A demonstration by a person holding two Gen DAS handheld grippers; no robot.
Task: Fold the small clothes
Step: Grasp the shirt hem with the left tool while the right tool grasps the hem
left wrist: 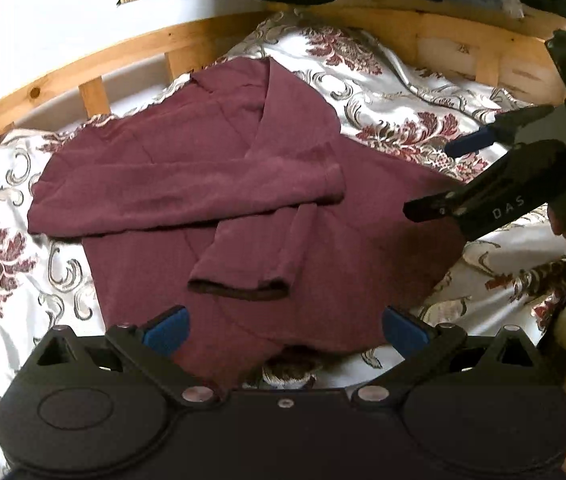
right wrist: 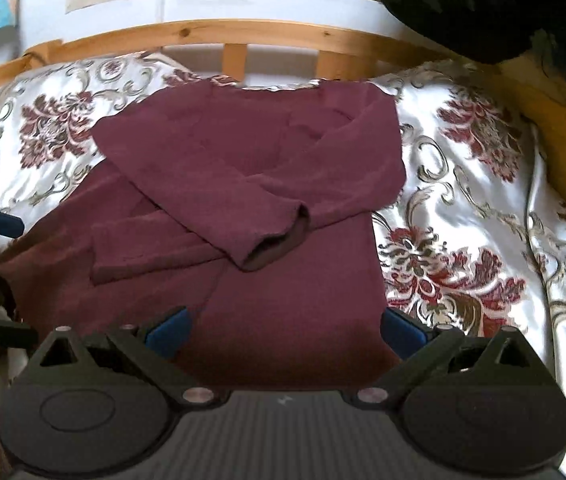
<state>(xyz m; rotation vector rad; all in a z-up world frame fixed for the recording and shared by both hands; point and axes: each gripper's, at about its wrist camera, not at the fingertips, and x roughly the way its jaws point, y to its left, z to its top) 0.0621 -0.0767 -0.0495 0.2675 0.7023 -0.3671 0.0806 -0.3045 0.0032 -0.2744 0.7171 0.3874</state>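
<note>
Both hand-held grippers, left (left wrist: 285, 330) and right (right wrist: 283, 330), hover with jaws apart above the maroon sweater's (right wrist: 243, 184) hem, sleeves crossed inward, likely readying the next fold.

Maroon top (left wrist: 211, 184), plain. Bedspread (left wrist: 399, 92) white satin, dark red florals, grey-gold scrolls. Bed rail (right wrist: 219, 36) honey pine. Both grippers black; finger pads (left wrist: 167, 330) blue.

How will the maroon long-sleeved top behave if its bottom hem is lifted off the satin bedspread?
The maroon top will probably droop: its folded sleeves already lie limp and creased. It seems light, thin knit. The glossy bedspread looks slick, so the top may slide when pushed and the sleeves could slip open.
</note>
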